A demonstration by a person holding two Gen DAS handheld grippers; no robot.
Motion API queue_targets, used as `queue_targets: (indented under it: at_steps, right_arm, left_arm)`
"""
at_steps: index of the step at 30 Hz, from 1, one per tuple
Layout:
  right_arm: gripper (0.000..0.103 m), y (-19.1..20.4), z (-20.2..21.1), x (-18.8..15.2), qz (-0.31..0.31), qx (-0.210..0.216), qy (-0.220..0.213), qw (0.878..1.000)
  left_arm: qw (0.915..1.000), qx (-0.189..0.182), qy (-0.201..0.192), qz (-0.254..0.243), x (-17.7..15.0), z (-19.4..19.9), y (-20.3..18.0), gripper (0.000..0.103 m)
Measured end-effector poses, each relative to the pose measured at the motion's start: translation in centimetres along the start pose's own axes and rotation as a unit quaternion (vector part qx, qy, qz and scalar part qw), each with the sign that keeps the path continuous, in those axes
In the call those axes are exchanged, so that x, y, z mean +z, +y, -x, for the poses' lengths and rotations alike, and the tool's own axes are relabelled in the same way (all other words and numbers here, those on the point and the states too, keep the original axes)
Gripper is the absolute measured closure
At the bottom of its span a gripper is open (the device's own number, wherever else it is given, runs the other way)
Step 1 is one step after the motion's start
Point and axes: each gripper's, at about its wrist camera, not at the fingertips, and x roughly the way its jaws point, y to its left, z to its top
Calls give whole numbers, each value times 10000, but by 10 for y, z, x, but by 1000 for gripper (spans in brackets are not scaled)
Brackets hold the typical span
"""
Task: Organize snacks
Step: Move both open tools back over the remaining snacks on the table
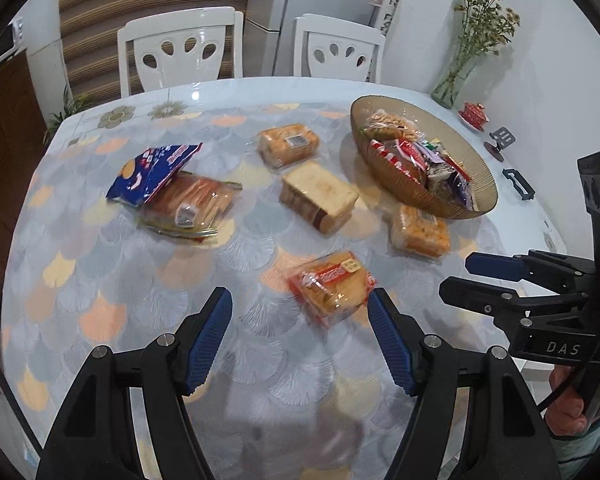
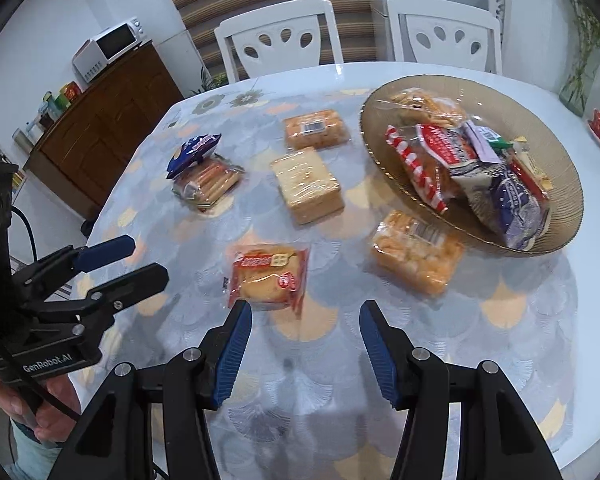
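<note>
Snack pack (image 2: 269, 276) just beyond right gripper (image 2: 305, 312)

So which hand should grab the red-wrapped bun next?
Probably the left: the red-wrapped bun lies just beyond the open left tongs, by their right fingertip. The right tongs, also open, point past its right side.

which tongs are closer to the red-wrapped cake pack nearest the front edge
Left, narrowly. The left tongs hang open with the red-wrapped cake pack by the right pad. The right tongs are open too, the pack just beyond the left fingertip.
</note>
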Motion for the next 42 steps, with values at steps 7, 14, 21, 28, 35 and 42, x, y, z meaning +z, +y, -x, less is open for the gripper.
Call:
queue_targets:
  at_steps: [7,14,21,28,35,42]
  right_arm:
    - [49,15,-14,2,204,-329,34,9992]
    - [49,22,-38,5,296,-352,220,9987]
    - [49,21,-51,7,229,-404,308,9984]
    - [49,27,-53,8,346,-610,240,9972]
    - [49,29,-51,5,281,-776,193,9964]
    - [49,35,-50,3,344,-688,183,9969]
  left_arm:
    - [9999,48,-36,-153,-2,-11,5,34]
    - [9989,161,-27,-443,-4,-26,1,34]
    - [9990,125,46,-435,-5,-39,8,34]
    - [9989,161,68,-446,-6,-44,11,34]
    - [9986,220,50,-487,-8,-42,12,34]
    - [9987,300,36,-417,-12,-34,15,34]
